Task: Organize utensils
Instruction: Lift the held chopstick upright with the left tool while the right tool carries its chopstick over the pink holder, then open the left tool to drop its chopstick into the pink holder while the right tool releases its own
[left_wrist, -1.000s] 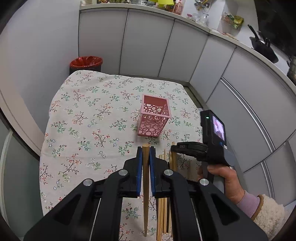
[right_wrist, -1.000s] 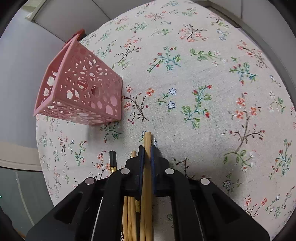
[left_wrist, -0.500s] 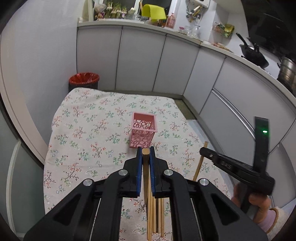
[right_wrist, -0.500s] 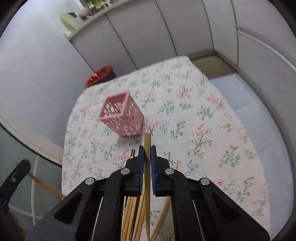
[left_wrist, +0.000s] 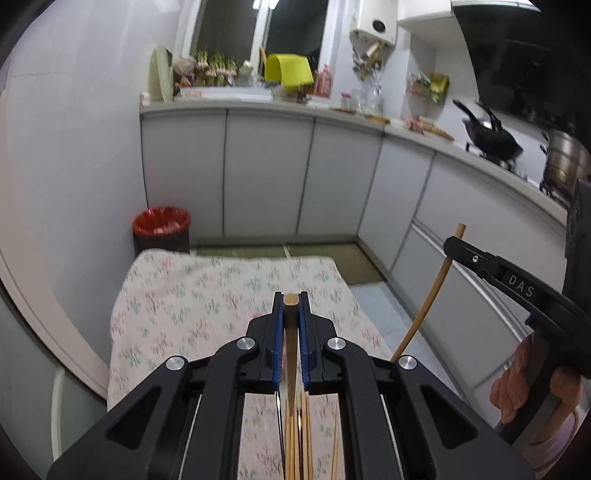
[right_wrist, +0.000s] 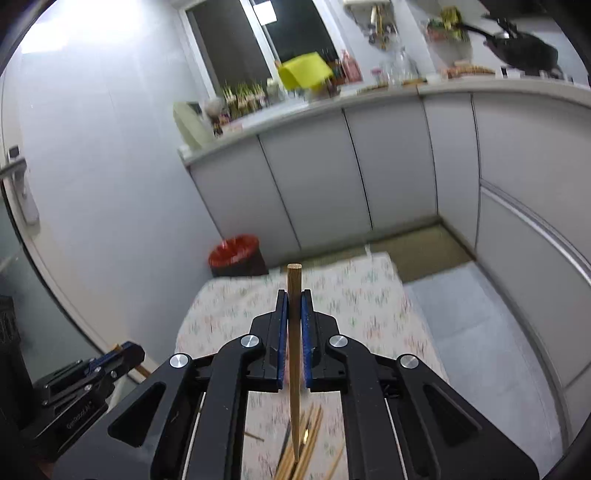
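Observation:
My left gripper (left_wrist: 291, 297) is shut on a wooden chopstick (left_wrist: 290, 350), held high above the floral tablecloth (left_wrist: 177, 295). The chopstick points down toward a loose pile of chopsticks (left_wrist: 295, 443) on the cloth. At the right of the left wrist view a hand holds my right gripper (left_wrist: 453, 246), with a second chopstick (left_wrist: 424, 306) hanging from it. In the right wrist view the right gripper (right_wrist: 294, 293) is shut on that chopstick (right_wrist: 294, 275), above the same pile (right_wrist: 308, 432). The left gripper (right_wrist: 127, 352) shows at lower left. I cannot see the pink basket.
A bin with a red liner (left_wrist: 161, 225) stands on the floor beyond the table's far edge, also seen as the bin (right_wrist: 233, 253). Grey cabinets (left_wrist: 266, 177) wrap around the back and right. The counter above carries a wok (left_wrist: 491, 142) and a pot.
Both grippers have risen well above the table, each keeping its chopstick. The views have tilted up toward the cabinets and counter, and the pink basket has dropped out of sight.

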